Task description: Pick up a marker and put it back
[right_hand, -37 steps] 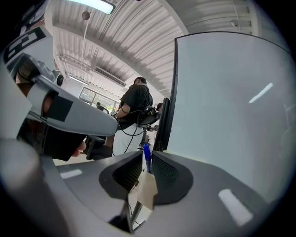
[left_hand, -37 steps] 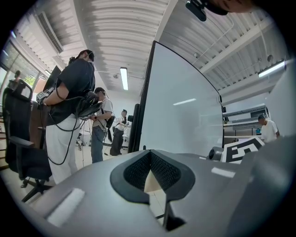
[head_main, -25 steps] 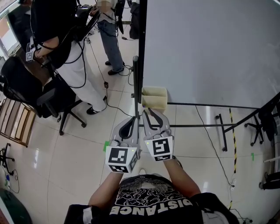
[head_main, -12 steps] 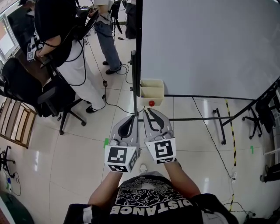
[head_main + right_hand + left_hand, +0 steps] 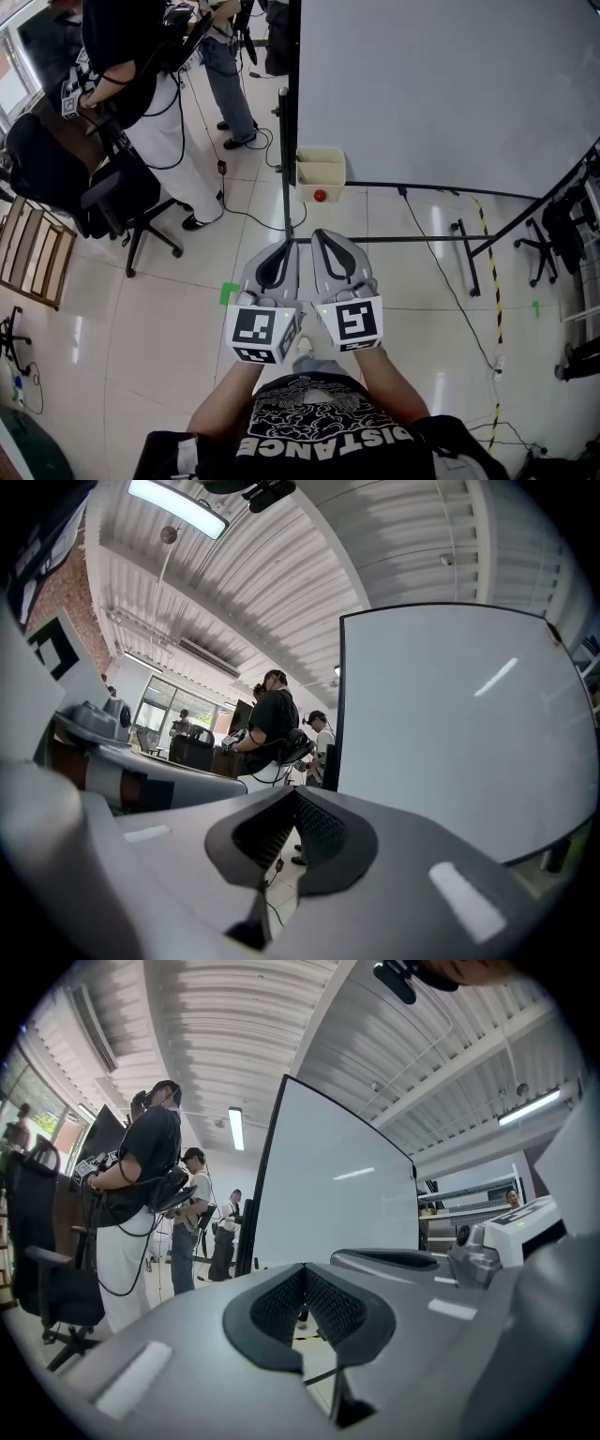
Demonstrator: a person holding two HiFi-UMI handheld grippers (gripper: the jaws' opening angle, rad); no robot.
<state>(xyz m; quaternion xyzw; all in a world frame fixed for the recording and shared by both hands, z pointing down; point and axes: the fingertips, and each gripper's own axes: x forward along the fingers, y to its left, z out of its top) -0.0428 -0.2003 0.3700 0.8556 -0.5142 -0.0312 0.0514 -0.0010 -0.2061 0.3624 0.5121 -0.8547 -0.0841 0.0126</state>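
A cream box hangs at the foot of the whiteboard, on its stand. A small red round thing, perhaps a marker's end, shows at the box's near edge. No other marker is visible. My left gripper and right gripper are side by side at waist height, well short of the box. Both are shut with nothing between the pads. In the left gripper view the left gripper points at the whiteboard. The right gripper faces the whiteboard too.
The stand's dark post and floor legs lie ahead. People and an office chair are at the left, with cables on the tiled floor. A green tape mark is near my left gripper.
In the head view the box and whiteboard have slid up and away. The red thing has come into sight at the box. Both grippers stay side by side.
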